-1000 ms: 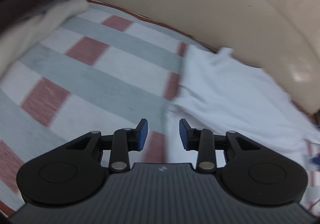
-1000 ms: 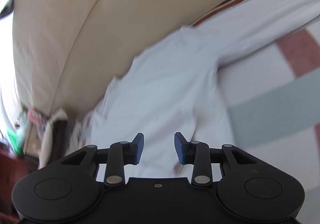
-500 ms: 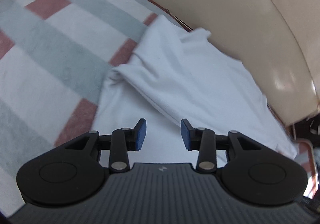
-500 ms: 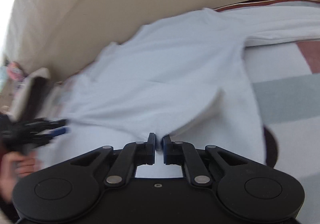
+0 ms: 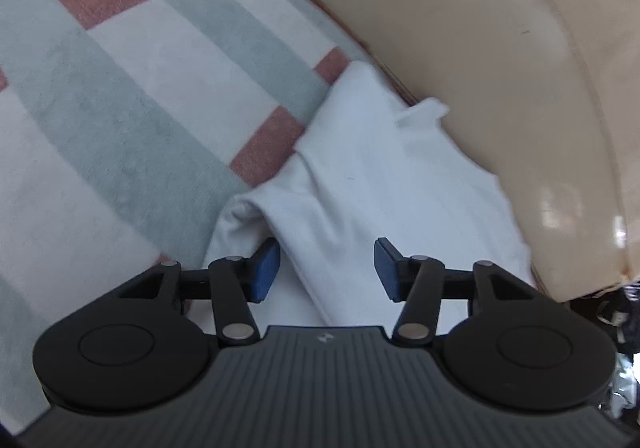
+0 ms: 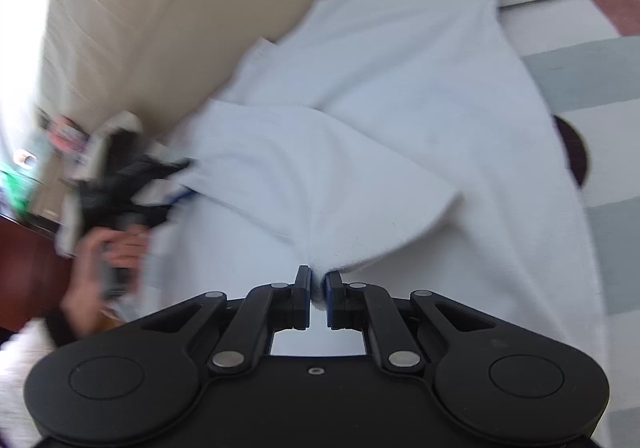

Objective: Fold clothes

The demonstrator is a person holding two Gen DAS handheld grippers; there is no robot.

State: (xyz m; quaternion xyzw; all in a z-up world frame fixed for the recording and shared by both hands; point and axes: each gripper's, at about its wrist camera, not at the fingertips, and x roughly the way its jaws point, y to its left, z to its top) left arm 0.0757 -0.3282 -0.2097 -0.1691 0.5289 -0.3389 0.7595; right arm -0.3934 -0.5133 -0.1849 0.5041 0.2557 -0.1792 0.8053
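Note:
A white garment [image 5: 372, 172] lies spread on a striped blanket [image 5: 120, 88], up against a beige sofa back. My left gripper [image 5: 326, 268] is open, its blue pads on either side of a raised fold of the garment. In the right wrist view the same white garment [image 6: 380, 88] fills the middle. My right gripper [image 6: 318, 284] is shut on a pinched ridge of the cloth and lifts it a little. The left gripper [image 6: 120, 188] and the hand holding it show blurred at the left of that view.
The beige sofa back [image 5: 500, 48] runs along the far edge of the blanket. The blanket has grey, white and red checks [image 6: 580, 68]. Dark wood furniture and clutter [image 6: 24, 168] stand beyond the garment's left end.
My right gripper has closed on the white cloth and raised a fold. My left gripper has swung from the bare blanket over to the garment's fold and stays open.

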